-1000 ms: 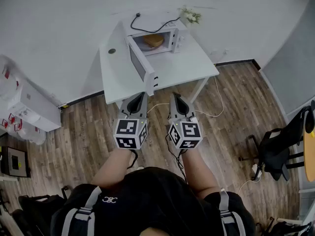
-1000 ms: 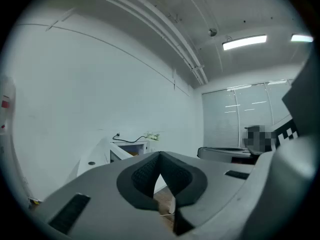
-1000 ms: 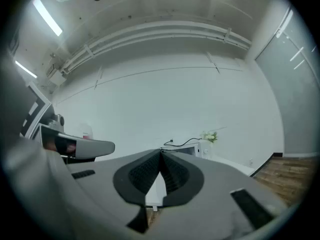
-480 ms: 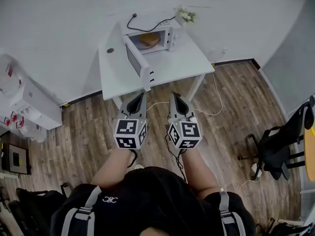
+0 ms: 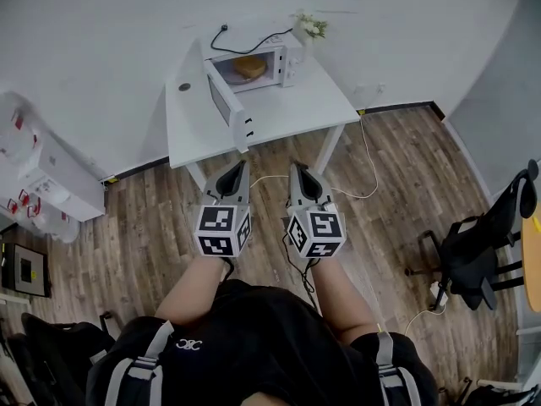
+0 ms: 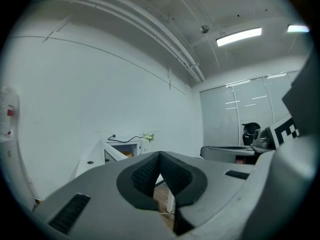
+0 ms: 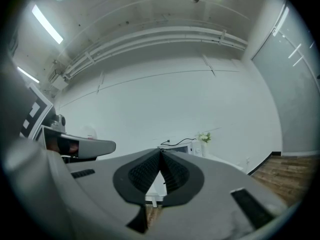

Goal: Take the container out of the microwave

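Observation:
The white microwave (image 5: 272,64) stands at the back of a white table (image 5: 287,112) with its door (image 5: 226,108) swung open to the left. An orange-yellow container (image 5: 247,66) sits inside it. Both grippers are held level over the wooden floor, short of the table's front edge. My left gripper (image 5: 239,166) is shut and empty, its pads meeting at the tip (image 6: 160,154). My right gripper (image 5: 297,167) is shut and empty too (image 7: 160,151). In the left gripper view the microwave (image 6: 122,148) is small and far ahead.
A small vase of flowers (image 5: 309,27) stands right of the microwave. A cable (image 5: 363,172) trails over the floor beside the table leg. A black chair (image 5: 473,256) is at the right, white boxes (image 5: 46,184) at the left, and a white wall lies behind the table.
The table and microwave have shrunk and slid up and left in the head view, so the gap between the table's edge and the grippers has widened. Both grippers stay shut, side by side.

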`<action>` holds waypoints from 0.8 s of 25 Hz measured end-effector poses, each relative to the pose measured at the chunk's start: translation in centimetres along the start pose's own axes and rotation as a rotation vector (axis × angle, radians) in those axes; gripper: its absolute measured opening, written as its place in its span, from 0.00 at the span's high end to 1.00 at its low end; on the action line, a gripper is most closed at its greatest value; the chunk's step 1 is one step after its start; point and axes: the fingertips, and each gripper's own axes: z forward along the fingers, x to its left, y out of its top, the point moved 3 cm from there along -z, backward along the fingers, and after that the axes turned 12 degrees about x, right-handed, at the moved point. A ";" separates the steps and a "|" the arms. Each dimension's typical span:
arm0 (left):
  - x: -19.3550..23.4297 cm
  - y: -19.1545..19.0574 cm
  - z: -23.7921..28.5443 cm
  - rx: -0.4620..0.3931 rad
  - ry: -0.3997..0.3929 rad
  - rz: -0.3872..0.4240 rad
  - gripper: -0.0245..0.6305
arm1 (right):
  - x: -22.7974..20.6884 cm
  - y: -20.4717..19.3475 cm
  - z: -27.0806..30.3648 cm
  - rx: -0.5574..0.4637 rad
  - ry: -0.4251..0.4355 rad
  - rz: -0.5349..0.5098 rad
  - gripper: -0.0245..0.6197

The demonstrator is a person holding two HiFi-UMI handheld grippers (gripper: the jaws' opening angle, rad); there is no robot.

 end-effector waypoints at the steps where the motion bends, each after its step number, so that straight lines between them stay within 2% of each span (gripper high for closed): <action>1: -0.4 -0.1 0.0 -0.003 0.006 0.000 0.94 | -0.4 -0.2 -0.4 0.003 0.001 -0.004 0.95; 6: -1.9 -0.6 -0.2 -0.002 0.012 -0.016 0.94 | -1.6 -0.8 -2.0 0.008 -0.003 -0.011 0.95; 11: -3.9 -0.4 0.3 -0.011 -0.007 0.005 0.94 | -2.8 -0.6 -3.2 -0.013 -0.018 -0.013 0.95; 20: -6.2 1.6 4.4 -0.030 -0.034 0.048 0.94 | -6.7 0.3 -2.3 -0.044 -0.028 -0.015 0.95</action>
